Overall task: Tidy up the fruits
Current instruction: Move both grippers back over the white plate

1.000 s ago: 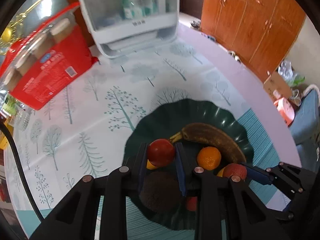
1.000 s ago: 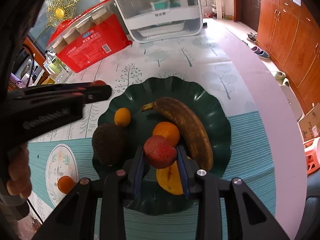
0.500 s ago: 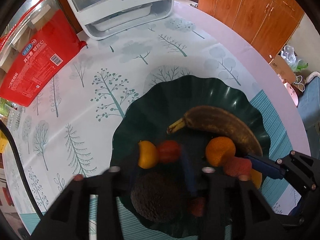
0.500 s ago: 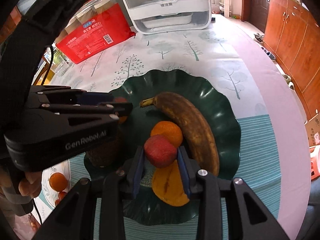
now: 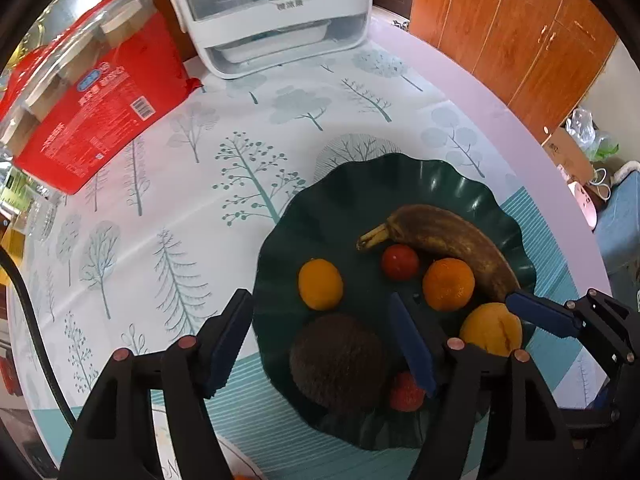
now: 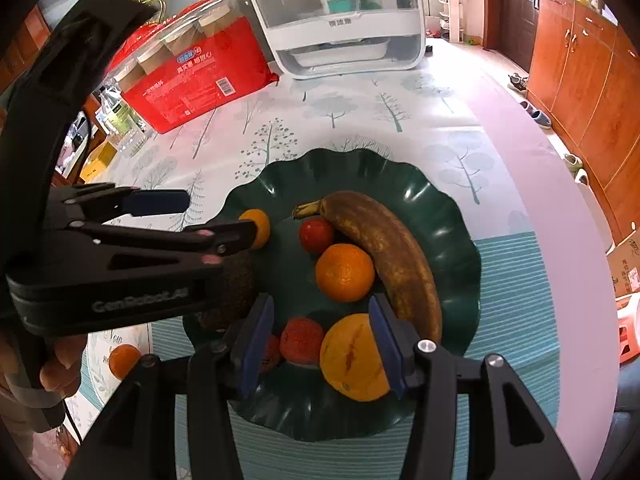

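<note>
Tree-print tablecloth, white appliance and red package at the far edge; dark green scalloped plate holds the fruit. Both grippers have let go within the last second. Left gripper stands wide apart and empty; the small red fruit it held a second ago now rests on the plate, just beside the brown banana and touching or nearly touching the orange. Right gripper is likewise spread; its bumpy red fruit lies between the fingers beside the yellow-orange fruit, apparently released, though contact is hard to judge. One orange fruit sits off the plate, likely next.
</note>
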Demonstrator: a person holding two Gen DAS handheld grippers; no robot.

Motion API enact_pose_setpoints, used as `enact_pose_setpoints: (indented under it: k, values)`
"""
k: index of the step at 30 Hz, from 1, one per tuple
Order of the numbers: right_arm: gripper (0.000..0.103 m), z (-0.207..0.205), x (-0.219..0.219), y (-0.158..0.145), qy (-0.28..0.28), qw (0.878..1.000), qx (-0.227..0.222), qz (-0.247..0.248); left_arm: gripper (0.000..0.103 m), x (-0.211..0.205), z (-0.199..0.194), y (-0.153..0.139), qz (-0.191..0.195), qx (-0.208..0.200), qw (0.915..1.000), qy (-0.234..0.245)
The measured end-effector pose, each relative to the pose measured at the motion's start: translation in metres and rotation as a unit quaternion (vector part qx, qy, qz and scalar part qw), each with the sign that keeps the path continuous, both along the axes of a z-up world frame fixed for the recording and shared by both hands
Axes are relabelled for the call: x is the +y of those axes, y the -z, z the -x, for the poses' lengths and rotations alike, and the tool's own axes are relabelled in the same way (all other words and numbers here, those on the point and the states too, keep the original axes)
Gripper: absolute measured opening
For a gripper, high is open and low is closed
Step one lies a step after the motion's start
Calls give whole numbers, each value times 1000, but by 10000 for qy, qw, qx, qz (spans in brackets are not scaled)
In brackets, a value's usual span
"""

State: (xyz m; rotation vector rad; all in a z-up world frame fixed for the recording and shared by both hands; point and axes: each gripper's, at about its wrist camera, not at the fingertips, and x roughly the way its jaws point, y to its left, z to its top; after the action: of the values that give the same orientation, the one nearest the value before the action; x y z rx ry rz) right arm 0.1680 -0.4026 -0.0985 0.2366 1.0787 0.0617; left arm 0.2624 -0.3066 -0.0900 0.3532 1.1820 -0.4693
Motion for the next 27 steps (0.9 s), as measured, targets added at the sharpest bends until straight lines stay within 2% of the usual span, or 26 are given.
enact_pose_setpoints:
  k: [17, 27]
  values:
    - [50, 19, 8, -30, 113, 9998, -180, -43, 72, 44, 29, -42, 199, -240, 9991, -271]
    - [52, 33, 26, -61, 96, 9992, -365, -110, 72, 85, 49, -88, 441, -590, 9964, -417]
